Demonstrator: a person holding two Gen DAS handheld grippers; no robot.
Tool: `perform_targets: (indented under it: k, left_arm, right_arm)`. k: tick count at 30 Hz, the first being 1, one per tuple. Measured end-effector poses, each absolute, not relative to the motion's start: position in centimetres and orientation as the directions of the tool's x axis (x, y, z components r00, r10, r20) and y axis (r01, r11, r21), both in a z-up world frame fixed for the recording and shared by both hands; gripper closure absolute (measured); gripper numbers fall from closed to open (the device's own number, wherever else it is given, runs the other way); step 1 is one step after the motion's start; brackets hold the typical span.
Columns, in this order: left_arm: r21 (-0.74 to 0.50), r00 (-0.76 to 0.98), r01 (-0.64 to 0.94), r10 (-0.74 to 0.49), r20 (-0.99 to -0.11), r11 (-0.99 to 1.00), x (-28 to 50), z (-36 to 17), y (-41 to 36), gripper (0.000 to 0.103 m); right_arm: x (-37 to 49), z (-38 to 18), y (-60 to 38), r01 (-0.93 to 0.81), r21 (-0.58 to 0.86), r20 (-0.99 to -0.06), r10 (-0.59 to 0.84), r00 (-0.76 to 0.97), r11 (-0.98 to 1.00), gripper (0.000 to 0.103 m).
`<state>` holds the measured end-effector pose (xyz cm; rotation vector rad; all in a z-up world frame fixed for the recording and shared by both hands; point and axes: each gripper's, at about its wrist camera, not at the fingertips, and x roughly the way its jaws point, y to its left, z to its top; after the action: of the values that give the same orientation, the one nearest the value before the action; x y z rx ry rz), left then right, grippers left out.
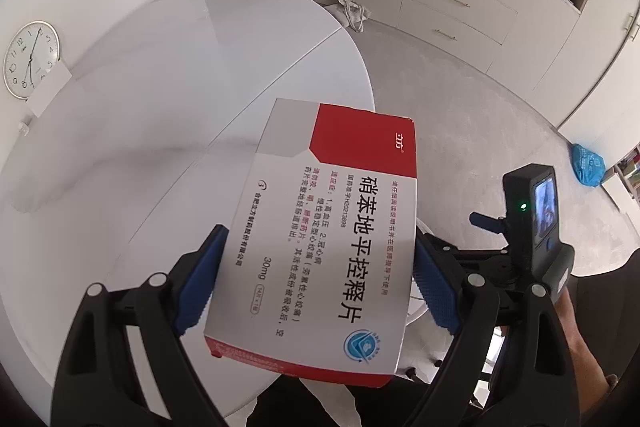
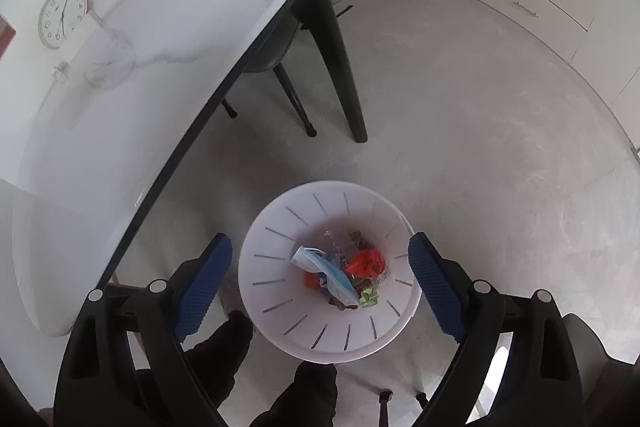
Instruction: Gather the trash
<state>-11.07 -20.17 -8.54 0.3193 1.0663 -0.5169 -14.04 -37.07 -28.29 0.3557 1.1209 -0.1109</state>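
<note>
Jaws first: the left gripper (image 1: pixel 316 279) is closed on a medicine box (image 1: pixel 320 239), with its blue pads (image 1: pixel 200 287) pressing the two long sides of the box. The box is red and white and it fills the centre and lower part of the left wrist view, above the edge of the white table (image 1: pixel 160 107). The right gripper (image 2: pixel 316 283) stands wide and holds nothing. Between its pads, in the lower centre of the right wrist view, I see the white trash bin (image 2: pixel 280 307) on the floor, just beside the table edge. Some trash (image 2: pixel 344 271) already lies at its bottom: blue, red and green pieces.

I think the box must go into the bin next. Some things could go wrong. The box is wide and flat, and the bin mouth is not much wider, so if it is released off centre, it may hit the rim and fall on the floor. The grip is only on the lower half of the box, so a quick swing could make it tilt or slip. Also the right gripper hangs over the bin now, and the two tools may bump if it does not give way.
</note>
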Motion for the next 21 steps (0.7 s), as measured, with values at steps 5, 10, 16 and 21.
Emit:
perform_targets:
  k: [5, 10, 16, 21]
  left_arm:
    - [0.013, 0.353, 0.608, -0.256, -0.9, 0.794, -11.8, -9.3, -23.0, 0.019]
    - [0.019, 0.285, 0.685, -0.245, -0.927, 0.728, -12.8, -12.8, -27.5, 0.019]
    - [-0.017, 0.143, 0.724, -0.175, -0.974, 0.689, -13.0, -20.7, -31.5, 0.018]
    - [-0.029, 0.109, 0.716, -0.152, -0.982, 0.698, -13.3, -23.2, -31.6, 0.018]
  right_arm:
    - [-18.1, -23.6, -41.3, 0.343, 0.203, -0.863, 0.002, 0.506, 0.917, 0.007]
    - [-22.4, -19.4, -44.1, 0.424, 0.205, -0.825, -0.078, 0.56, 0.882, 0.003]
    - [-25.5, -18.5, -45.1, 0.466, 0.213, -0.823, -0.1, 0.559, 0.859, 0.003]
    - [-26.7, -19.4, -45.6, 0.499, 0.221, -0.842, -0.094, 0.531, 0.838, 0.003]
